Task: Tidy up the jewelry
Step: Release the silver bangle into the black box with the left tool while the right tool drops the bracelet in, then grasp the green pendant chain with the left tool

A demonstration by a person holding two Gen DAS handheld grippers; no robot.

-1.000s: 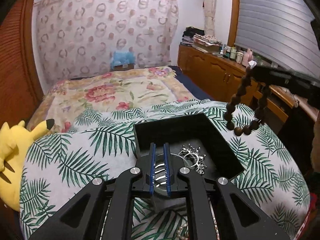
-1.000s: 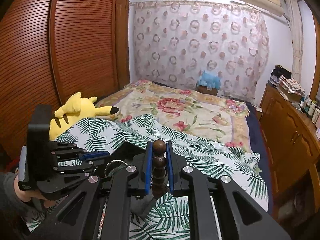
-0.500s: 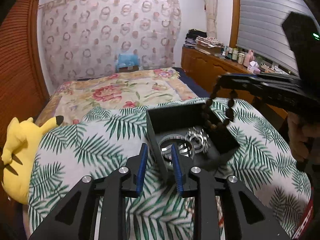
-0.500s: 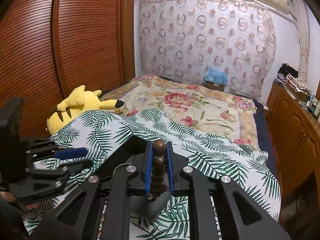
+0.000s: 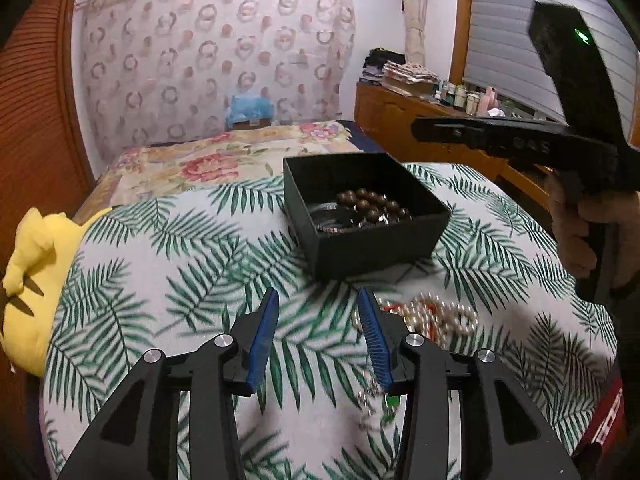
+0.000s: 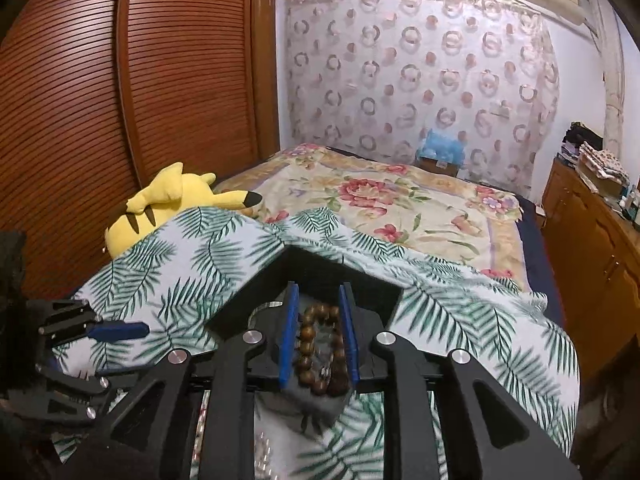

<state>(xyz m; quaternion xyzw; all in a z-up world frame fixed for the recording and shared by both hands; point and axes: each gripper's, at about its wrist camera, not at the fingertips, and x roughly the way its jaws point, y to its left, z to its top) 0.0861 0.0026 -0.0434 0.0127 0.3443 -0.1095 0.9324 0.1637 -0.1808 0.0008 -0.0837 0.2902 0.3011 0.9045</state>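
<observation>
Nearest the spread, empty left gripper [image 5: 316, 336], a limp, light pearl strand [image 5: 432, 318] is seen on the bed [image 5: 160, 280]; it is best pinched mid-loop. Beyond, wooden beads [image 5: 372, 206] lie in the black box [image 5: 372, 248] beneath the released right gripper [image 6: 318, 334].

Black open-topped box [image 5: 372, 240] sits on the palm-print cloth, ahead of the left claw [image 5: 316, 336]. Brown wooden bead bracelet [image 5: 372, 206] lies coiled inside, atop silver bangles [image 5: 332, 224]. Pearl strand with red bits [image 5: 432, 318] lies outside, right of claw tip. Small silver piece with green [image 5: 378, 400], blurred, below right finger.
</observation>
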